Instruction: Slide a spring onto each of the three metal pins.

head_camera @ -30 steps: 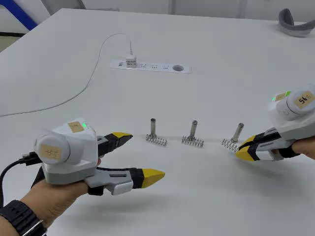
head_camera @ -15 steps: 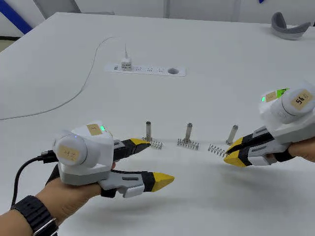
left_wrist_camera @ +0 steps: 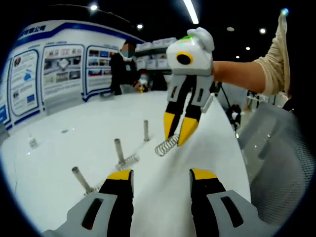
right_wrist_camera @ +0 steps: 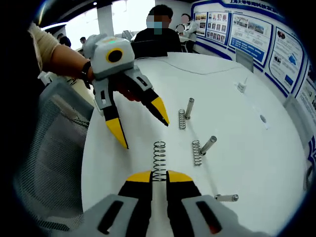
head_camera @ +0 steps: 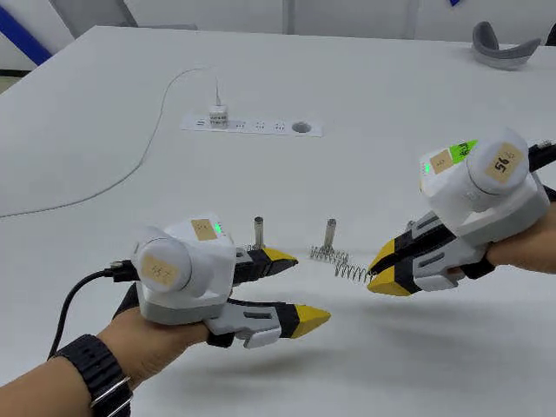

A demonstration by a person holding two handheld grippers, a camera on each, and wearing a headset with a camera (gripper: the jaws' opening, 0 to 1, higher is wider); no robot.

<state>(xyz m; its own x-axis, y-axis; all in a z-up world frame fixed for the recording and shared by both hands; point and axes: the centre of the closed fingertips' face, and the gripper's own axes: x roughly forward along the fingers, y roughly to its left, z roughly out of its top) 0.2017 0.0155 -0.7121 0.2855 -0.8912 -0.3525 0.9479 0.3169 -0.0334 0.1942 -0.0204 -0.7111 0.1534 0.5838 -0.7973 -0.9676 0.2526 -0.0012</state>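
Note:
Three short metal pins stand in a row on the white table; the left pin (head_camera: 258,231) and the middle pin (head_camera: 330,234) show in the head view, and the third pin (right_wrist_camera: 226,198) in the right gripper view. A spring (head_camera: 328,255) lies at the middle pin's foot, and another spring (right_wrist_camera: 181,119) beside the left pin. My right gripper (head_camera: 378,282) is shut on the end of a third spring (head_camera: 352,272), (right_wrist_camera: 159,160), held just above the table and pointing toward the left gripper. My left gripper (head_camera: 302,287) is open and empty, right of the left pin.
At the back of the table lie a white power strip (head_camera: 252,125) with a plugged adapter and a white cable (head_camera: 148,148). A grey curved object (head_camera: 499,43) lies far right. A black cable (head_camera: 74,300) trails from my left gripper. People stand in the background.
My right gripper has taken the spring from beside the right pin and carried it left and toward me. My left gripper has moved right, nearer the pins.

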